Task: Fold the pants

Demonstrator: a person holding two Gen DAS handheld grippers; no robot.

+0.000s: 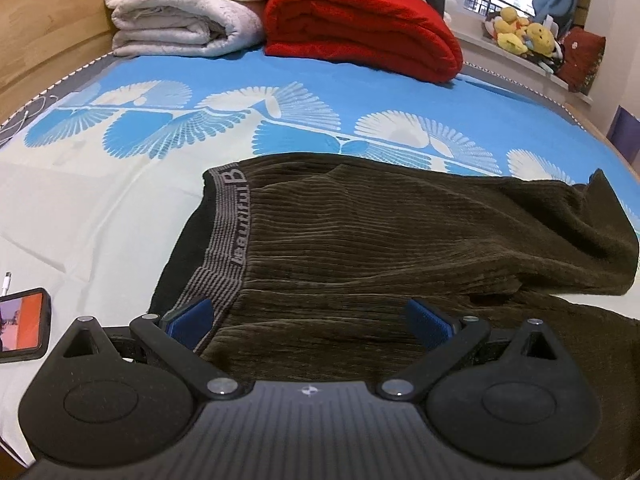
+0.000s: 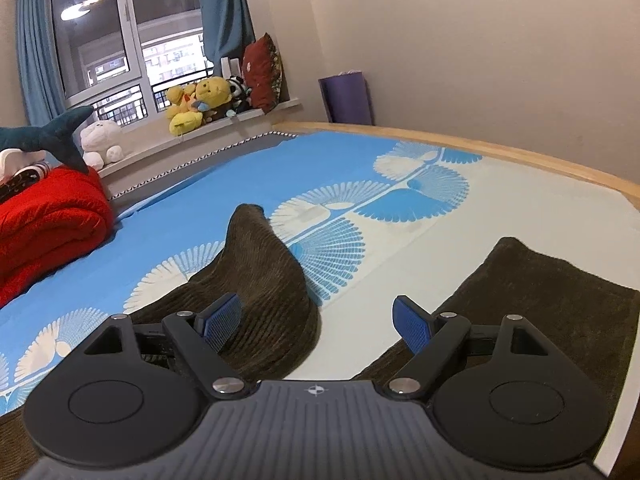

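Nearest the lens in the left wrist view, the left gripper (image 1: 310, 326) hangs over the pants (image 1: 360, 248) with its blue pads (image 1: 192, 320) spread wide and nothing clamped between them; the left pad sits above the grey waistband (image 1: 228, 236), the right pad above the ribbed dark-brown fabric. Whether either pad touches the cloth cannot be told. Beyond the tool the pants lie on the bed (image 1: 100, 208), waistband toward the bed's left side, one leg doubled back over the body so that its cuff (image 1: 600, 184) points toward the far right. At the near left edge of the bed lies a phone (image 1: 24, 326) with a lit screen. Along the far edge rest a folded white blanket (image 1: 184, 8) and, touching it on the right, a folded red blanket (image 1: 360, 28). Plush toys (image 1: 520, 32) line the window sill behind.

In the right wrist view, the right gripper (image 2: 318, 324) likewise stands with its jaws apart and empty. Its left pad overlaps a raised, curled fold of the pants (image 2: 264, 264); a second dark portion of the garment (image 2: 540, 292) lies below the right pad, with bare sheet between the two. Farther off, the patterned bed sheet (image 2: 360, 184) runs to the wooden bed frame (image 2: 480, 140), and a purple bin (image 2: 346, 96) stands against the wall.
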